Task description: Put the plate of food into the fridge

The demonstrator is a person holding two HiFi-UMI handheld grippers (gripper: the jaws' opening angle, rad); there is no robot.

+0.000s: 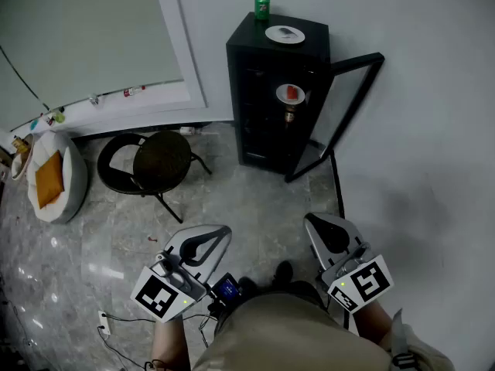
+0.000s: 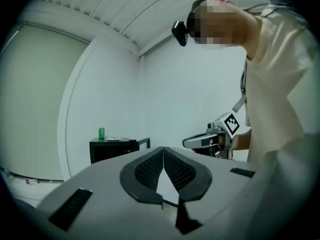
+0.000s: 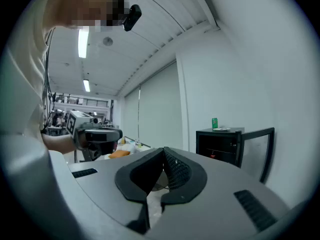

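Note:
A black mini fridge [image 1: 271, 91] stands against the wall with its glass door [image 1: 340, 114] swung open to the right. On its top sit a white plate of food [image 1: 285, 34] and a green can [image 1: 262, 7]. Inside, on a shelf, another white dish holding something red [image 1: 290, 93] shows. My left gripper [image 1: 224, 230] and right gripper [image 1: 309, 219] are held low, well short of the fridge, both shut and empty. The left gripper view shows the fridge [image 2: 112, 151] far off with the plate [image 2: 114, 139]. From the right gripper view the fridge [image 3: 222, 144] and plate [image 3: 221, 129] are also distant.
A round black stool [image 1: 158, 161] stands left of the fridge. A white cushion with an orange pillow [image 1: 50, 176] lies at the far left. Cables [image 1: 108, 331] trail on the marble floor by my feet. A white wall [image 1: 418, 130] runs along the right.

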